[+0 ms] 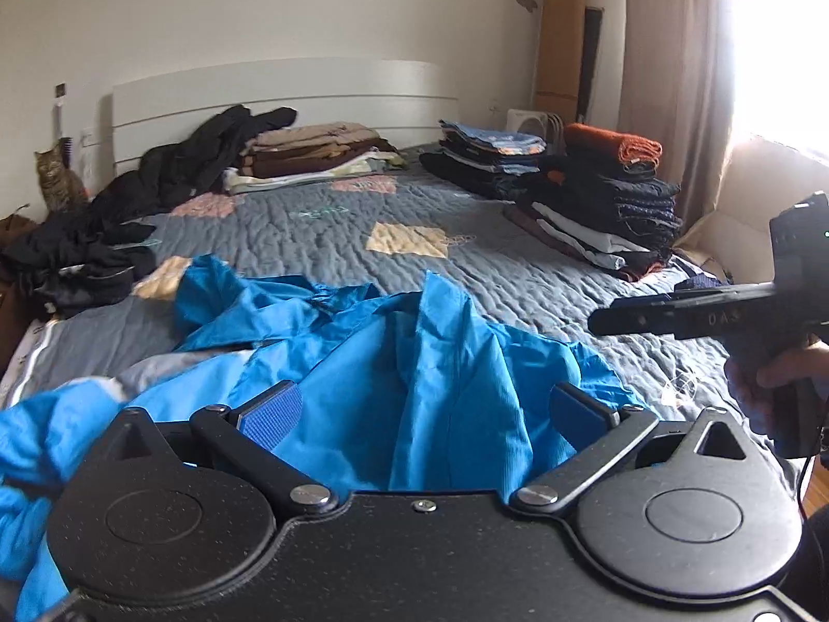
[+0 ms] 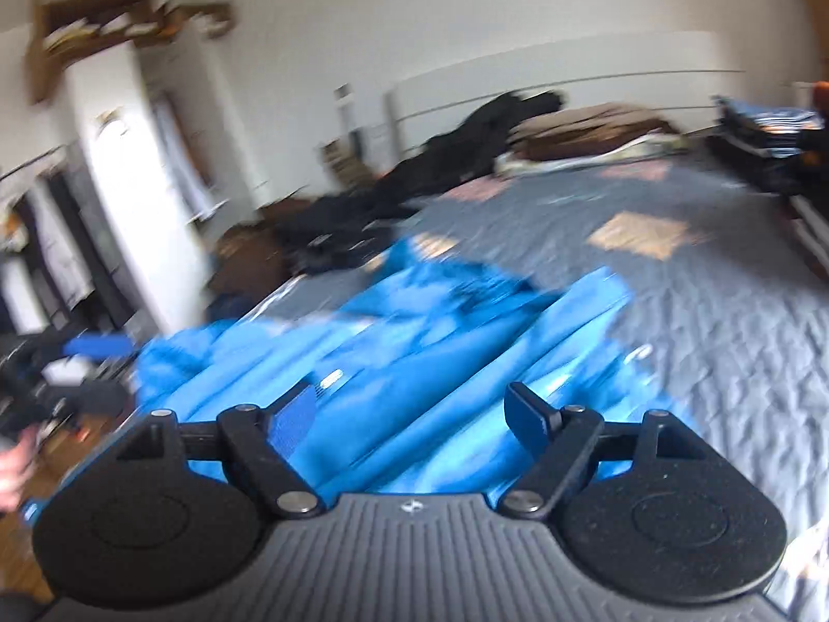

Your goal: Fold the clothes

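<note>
Blue jacket (image 1: 414,363) — under open left gripper (image 1: 422,409).

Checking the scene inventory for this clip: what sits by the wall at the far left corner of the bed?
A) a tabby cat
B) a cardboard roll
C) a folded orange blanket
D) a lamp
A: a tabby cat sits upright beside the white headboard, behind the dark clothes.
</note>
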`<state>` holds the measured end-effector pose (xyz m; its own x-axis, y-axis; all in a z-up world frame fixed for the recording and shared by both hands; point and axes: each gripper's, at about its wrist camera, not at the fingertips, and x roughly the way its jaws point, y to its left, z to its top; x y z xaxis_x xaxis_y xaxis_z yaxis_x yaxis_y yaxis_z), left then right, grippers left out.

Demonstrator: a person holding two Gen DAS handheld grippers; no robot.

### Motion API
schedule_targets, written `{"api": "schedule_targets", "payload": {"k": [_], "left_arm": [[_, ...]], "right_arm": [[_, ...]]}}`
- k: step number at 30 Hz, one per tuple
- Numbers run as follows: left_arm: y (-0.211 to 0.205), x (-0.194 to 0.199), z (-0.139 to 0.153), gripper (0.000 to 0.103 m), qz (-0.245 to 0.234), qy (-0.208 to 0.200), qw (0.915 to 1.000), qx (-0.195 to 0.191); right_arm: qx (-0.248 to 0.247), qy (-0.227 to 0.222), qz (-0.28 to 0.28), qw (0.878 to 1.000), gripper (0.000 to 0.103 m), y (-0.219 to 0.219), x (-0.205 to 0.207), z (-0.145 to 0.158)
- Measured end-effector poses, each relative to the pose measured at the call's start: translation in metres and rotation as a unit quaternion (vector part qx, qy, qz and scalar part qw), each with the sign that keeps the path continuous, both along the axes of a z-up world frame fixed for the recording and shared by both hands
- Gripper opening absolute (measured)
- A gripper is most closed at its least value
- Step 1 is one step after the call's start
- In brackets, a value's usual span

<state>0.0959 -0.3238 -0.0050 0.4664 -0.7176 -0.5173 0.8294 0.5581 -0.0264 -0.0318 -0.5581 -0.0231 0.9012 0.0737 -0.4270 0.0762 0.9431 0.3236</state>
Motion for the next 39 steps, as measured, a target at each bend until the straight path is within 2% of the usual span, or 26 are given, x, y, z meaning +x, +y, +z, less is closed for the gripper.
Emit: {"api": "schedule_targets", "payload": {"k": [4,8,10,14,18,22,27,30,31,33,34,35,36,37,39], "left_arm": [[-0.05,0.032,-0.02,0.102,-0.025,-0.012,0.9994,0.02],[-0.096,0.067,-0.036,0.102,-0.045,-0.009,0.9986,0.026],[-0.117,0.087,-0.043,0.101,-0.053,0.003,0.9982,0.028],[-0.164,0.126,-0.057,0.099,-0.069,0.034,0.9967,0.028],[-0.212,0.16,-0.072,0.094,-0.076,0.061,0.9944,0.043],[-0.251,0.182,-0.099,0.093,-0.078,0.092,0.9904,0.068],[-0.284,0.203,-0.137,0.093,-0.058,0.106,0.9866,0.109],[-0.288,0.215,-0.151,0.093,-0.045,0.131,0.9831,0.12],[-0.287,0.216,-0.153,0.09,-0.049,0.14,0.9821,0.116],[-0.282,0.213,-0.154,0.067,-0.069,0.16,0.9795,0.101],[-0.28,0.212,-0.155,0.044,-0.078,0.17,0.9779,0.094],[-0.277,0.21,-0.153,0.03,-0.083,0.17,0.978,0.088],[-0.273,0.208,-0.148,0.023,-0.083,0.161,0.98,0.082],[-0.267,0.207,-0.142,0.011,-0.083,0.151,0.9823,0.074],[-0.256,0.204,-0.13,0.007,-0.082,0.13,0.9864,0.059]], "right_arm": [[0.038,0.002,0.006,0.999,0.079,-0.027,0.012,-0.02],[0.023,0.028,-0.021,0.999,0.079,-0.04,0.019,-0.035],[0.018,0.035,-0.035,0.999,0.079,-0.045,0.023,-0.041],[0.039,0.029,-0.046,0.998,0.079,-0.057,0.024,-0.048],[0.041,0.022,-0.051,0.998,0.079,-0.064,0.025,-0.052],[0.041,0.021,-0.059,0.997,0.079,-0.071,0.028,-0.056],[0.048,0.018,-0.071,0.996,0.079,-0.08,0.026,-0.06],[0.051,0.017,-0.074,0.996,0.079,-0.084,0.025,-0.061],[0.051,0.017,-0.074,0.996,0.079,-0.084,0.025,-0.061],[0.05,0.022,-0.073,0.996,0.079,-0.086,0.025,-0.064],[0.05,0.024,-0.075,0.996,0.079,-0.087,0.025,-0.065],[0.052,0.026,-0.077,0.995,0.079,-0.088,0.025,-0.066],[0.055,0.028,-0.079,0.995,0.079,-0.089,0.026,-0.066],[0.058,0.028,-0.079,0.995,0.079,-0.089,0.026,-0.067],[0.062,0.026,-0.078,0.995,0.079,-0.09,0.025,-0.067]]}}
